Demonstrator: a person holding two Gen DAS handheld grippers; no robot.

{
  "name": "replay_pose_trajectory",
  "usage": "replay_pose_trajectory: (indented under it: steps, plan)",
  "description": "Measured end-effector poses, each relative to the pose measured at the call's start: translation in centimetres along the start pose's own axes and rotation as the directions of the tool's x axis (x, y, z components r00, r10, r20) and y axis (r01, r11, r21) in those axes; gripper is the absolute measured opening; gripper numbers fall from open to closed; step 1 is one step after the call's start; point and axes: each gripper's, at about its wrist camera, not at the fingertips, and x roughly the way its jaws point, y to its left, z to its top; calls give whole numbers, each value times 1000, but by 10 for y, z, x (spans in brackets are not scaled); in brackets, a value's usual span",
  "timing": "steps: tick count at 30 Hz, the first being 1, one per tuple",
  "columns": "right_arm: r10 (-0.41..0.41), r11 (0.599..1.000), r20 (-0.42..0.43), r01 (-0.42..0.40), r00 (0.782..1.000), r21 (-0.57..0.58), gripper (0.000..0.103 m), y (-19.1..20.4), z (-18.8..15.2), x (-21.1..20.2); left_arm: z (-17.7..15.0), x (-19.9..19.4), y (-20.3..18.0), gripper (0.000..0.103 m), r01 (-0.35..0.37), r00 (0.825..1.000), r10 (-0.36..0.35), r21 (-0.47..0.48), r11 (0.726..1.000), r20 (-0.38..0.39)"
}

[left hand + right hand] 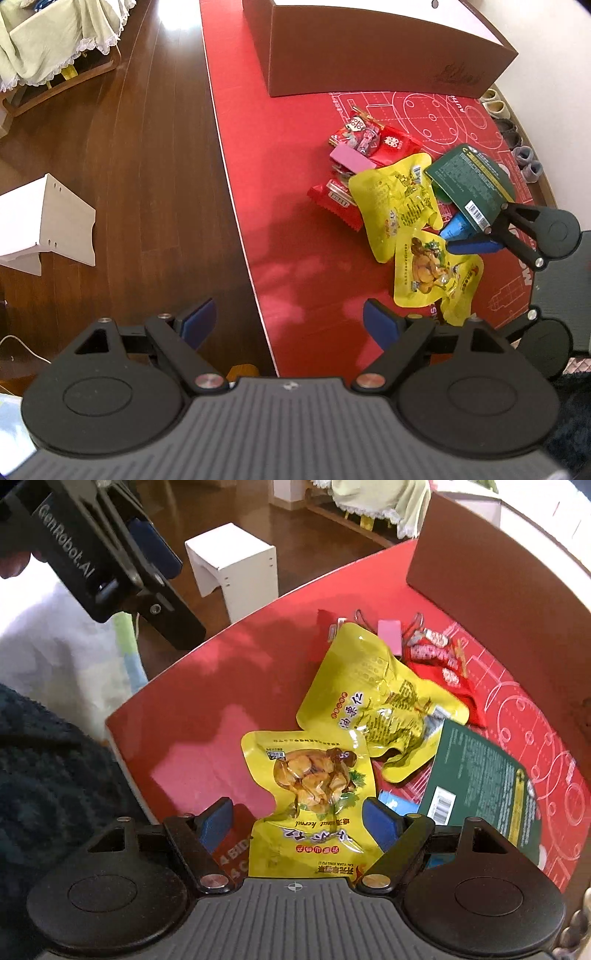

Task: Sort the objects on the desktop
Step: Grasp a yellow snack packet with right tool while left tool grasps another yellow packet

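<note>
Over the yellow pouch (314, 775), the right tool (297, 821) gapes wide.

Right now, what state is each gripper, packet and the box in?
Left gripper: open, empty, over the table edge.
Right gripper: open, astride the chestnut pouch.
Second yellow pouch: lying crumpled, sealed.
Green packet: flat, barcode up.
Box: open-topped.

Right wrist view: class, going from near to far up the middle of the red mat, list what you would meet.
Hand-held gripper → yellow pouch showing chestnuts → second yellow pouch → pink block → brown cardboard box.
</note>
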Motion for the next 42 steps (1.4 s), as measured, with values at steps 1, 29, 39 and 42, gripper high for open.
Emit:
replay_pose_trajectory:
  steps: [1,29,39,42]
  plan:
    - [-8,1000,3,8,1000,-2,79,0,0,1,0,1,0,84,0,1000,0,0,1000,-1]
    - [113,806,244,-232,963,545,32,-86,-28,-90,23,13,-66,84,-37,990,-34,473,881,140]
    - [67,648,339,-299,939,701,32,-115,-62,-126,25,40,-126,84,-44,989,-89,809,587,118]
    - [53,632,339,-294,939,717,32,-120,-68,-130,30,49,-133,84,-43,992,-80,850,525,99]
